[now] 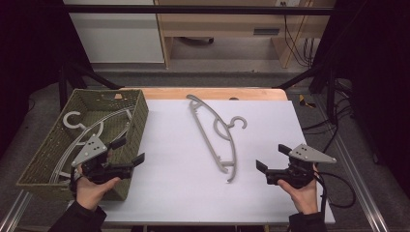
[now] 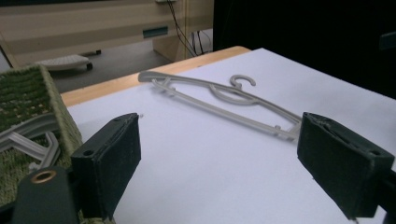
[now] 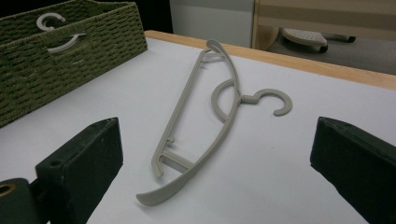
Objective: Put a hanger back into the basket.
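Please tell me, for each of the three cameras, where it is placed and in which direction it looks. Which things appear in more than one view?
High view: above the person's side, looking forward and down on the table; both hands, left gripper and right gripper show.
Left gripper view: rides the left gripper, looks across the table between its open jaws at the hanger.
Right gripper view: rides the right gripper, looks between its open jaws toward hanger and basket.
Shared: all three show the hanger and basket.

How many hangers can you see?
At least 3: one hanger lies flat on the white table, and at least two hangers lie overlapped in the green basket. More may be hidden there.
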